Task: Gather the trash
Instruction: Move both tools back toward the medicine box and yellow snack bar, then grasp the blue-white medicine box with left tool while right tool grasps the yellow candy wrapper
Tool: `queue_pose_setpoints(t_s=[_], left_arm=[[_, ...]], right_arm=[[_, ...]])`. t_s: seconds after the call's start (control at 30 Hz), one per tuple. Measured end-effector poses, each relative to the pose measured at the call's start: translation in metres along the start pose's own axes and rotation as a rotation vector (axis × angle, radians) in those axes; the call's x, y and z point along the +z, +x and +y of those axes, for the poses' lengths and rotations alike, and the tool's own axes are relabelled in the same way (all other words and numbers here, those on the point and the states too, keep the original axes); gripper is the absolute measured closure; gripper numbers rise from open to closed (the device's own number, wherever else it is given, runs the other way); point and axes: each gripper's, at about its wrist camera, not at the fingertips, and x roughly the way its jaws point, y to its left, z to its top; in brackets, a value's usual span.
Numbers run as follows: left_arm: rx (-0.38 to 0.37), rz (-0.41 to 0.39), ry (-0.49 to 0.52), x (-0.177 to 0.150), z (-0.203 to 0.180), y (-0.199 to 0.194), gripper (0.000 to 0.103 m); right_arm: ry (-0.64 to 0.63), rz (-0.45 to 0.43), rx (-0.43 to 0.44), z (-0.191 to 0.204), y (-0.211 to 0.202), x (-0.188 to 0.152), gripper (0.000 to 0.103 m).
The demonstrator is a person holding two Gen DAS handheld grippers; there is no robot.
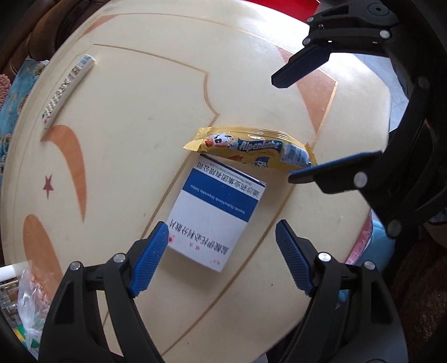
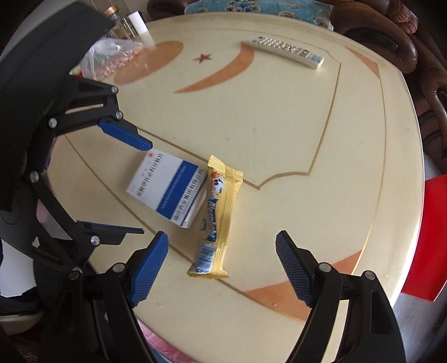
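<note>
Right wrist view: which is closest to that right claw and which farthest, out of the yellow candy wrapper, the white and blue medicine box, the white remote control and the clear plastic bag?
From the right gripper, nearest first:
1. Yellow candy wrapper, right between its open fingers.
2. White and blue medicine box, just beyond, to the left.
3. Clear plastic bag at far left and white remote control at the far edge: too close to rank.

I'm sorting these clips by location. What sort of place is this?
Probably a home living room: a cream table carrying a TV remote, beside a brown leather sofa with a patterned cushion.
</note>
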Motion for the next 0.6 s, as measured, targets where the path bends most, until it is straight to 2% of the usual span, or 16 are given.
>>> queue_pose_setpoints(t_s=[0.33,0.5,0.6], left_arm=[[-0.016,-0.008,0.036,0.001,-0.006,0.008,0.025],[-0.023,-0.033,0.026,0.003,-0.002,0.006,0.025],[-0.052,-0.053,0.022,0.003,0.002,0.005,0.020]], right_arm=[[-0.012,0.025,-0.021,-0.003,0.026,0.003,0.026],[-0.018,0.008,-0.034,-0.005,0.033,0.005,0.043],[-0.020,-0.007,-0.042,-0.003,0.033,0.002,0.043]])
